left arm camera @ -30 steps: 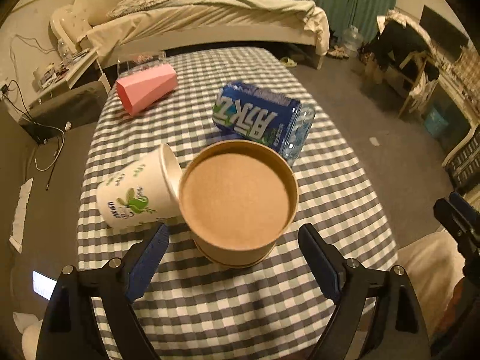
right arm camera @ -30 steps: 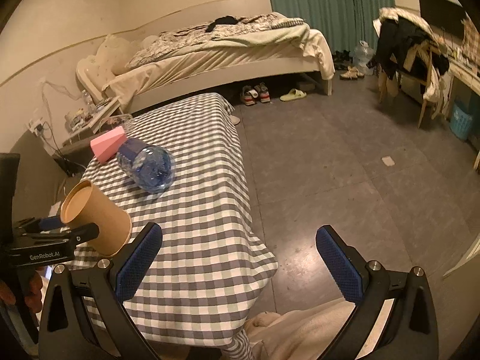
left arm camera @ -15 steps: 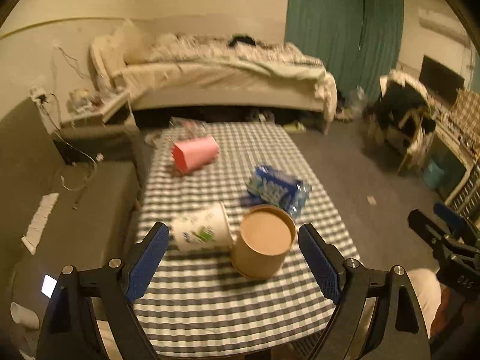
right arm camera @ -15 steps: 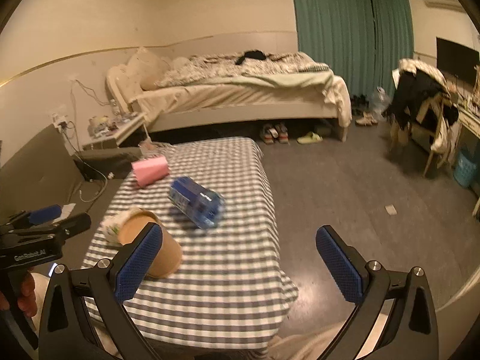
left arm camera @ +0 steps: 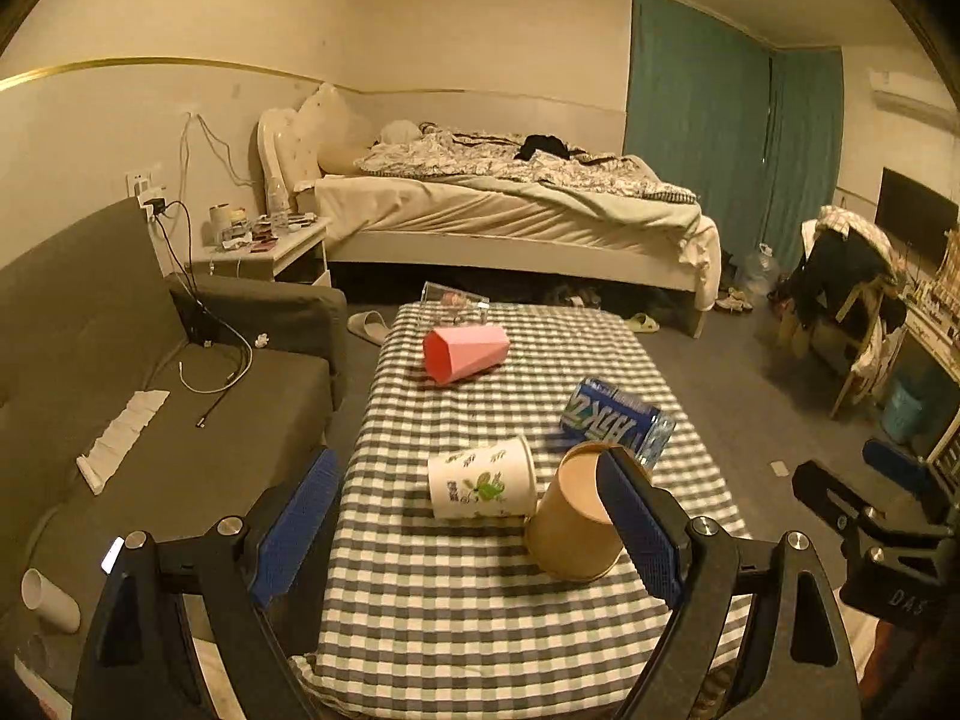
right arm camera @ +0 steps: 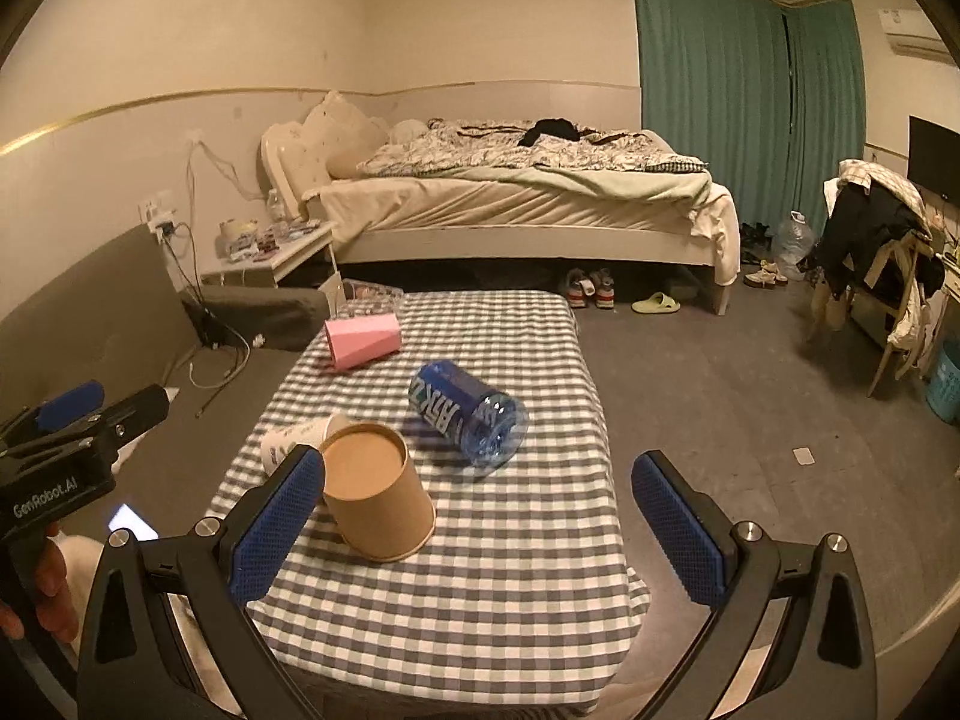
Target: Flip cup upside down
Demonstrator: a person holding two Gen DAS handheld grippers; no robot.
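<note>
A brown paper cup (left arm camera: 573, 525) stands upside down on the checkered table (left arm camera: 480, 612), its flat base up; it also shows in the right wrist view (right arm camera: 378, 495). A white printed paper cup (left arm camera: 483, 477) lies on its side beside it, touching it, and shows in the right wrist view (right arm camera: 294, 441). A pink cup (left arm camera: 465, 353) lies on its side farther back (right arm camera: 363, 341). My left gripper (left arm camera: 471, 534) is open and empty, held back above the table's near edge. My right gripper (right arm camera: 477, 519) is open and empty, also back from the table.
A blue-labelled water bottle (left arm camera: 618, 423) lies on its side right of the cups (right arm camera: 468, 411). A clear box (left arm camera: 454, 303) sits at the table's far edge. A grey sofa (left arm camera: 120, 390) is left, a bed (left arm camera: 510, 210) behind, a chair (left arm camera: 852, 300) with clothes right.
Both grippers have pulled back and up from the table, so the brown cup and the other objects look smaller and farther. The brown cup stays upside down where it stood.
</note>
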